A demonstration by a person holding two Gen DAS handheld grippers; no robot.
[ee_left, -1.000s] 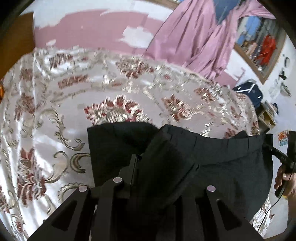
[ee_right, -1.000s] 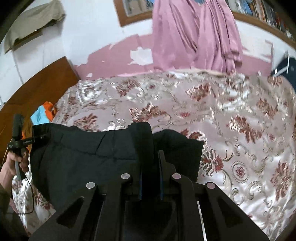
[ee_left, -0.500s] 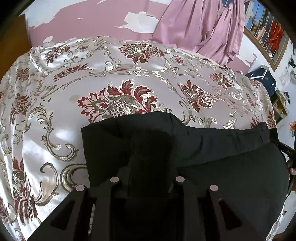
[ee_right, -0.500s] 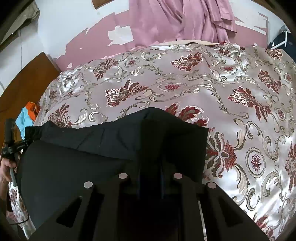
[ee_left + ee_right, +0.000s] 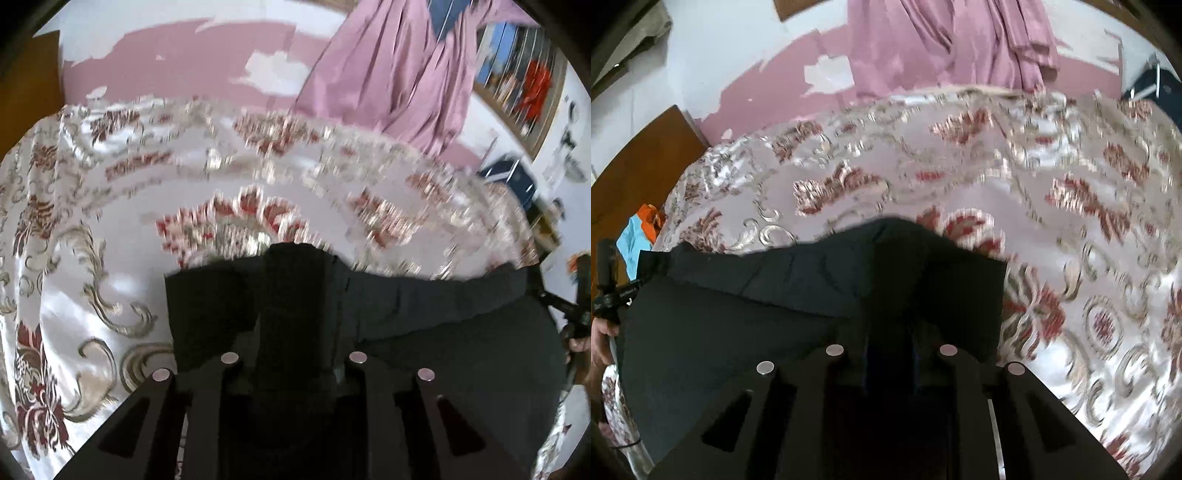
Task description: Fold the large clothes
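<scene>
A large black garment [image 5: 424, 332] hangs stretched between the two grippers, above a bed covered in a glossy white spread [image 5: 92, 229] patterned with red and gold flowers. The left gripper [image 5: 295, 325] is clamped on one upper corner of the cloth: a thick bunched fold rises between its jaws and hides the fingertips, and the hem runs from there to the right toward the right gripper [image 5: 565, 306], seen small at the far edge with the person's right hand [image 5: 581, 345] around its handle. In the right wrist view the right gripper [image 5: 890, 332] is likewise closed on the black garment [image 5: 738, 332], a hump of fabric standing up between the jaws and the top edge sloping away to the left, where the left gripper [image 5: 617, 295] pinches the other corner, the left hand [image 5: 600, 339] just below it. The cloth sags in a broad sheet beneath that taut edge. Beyond the bed stands a wall with peeling pink paint [image 5: 768, 92], a mauve curtain [image 5: 953, 40] hanging against it, and a brown wooden headboard [image 5: 639, 162] on the left; bright orange and blue cloth [image 5: 639, 229] lies beside the headboard. The spread is blurred in both views
</scene>
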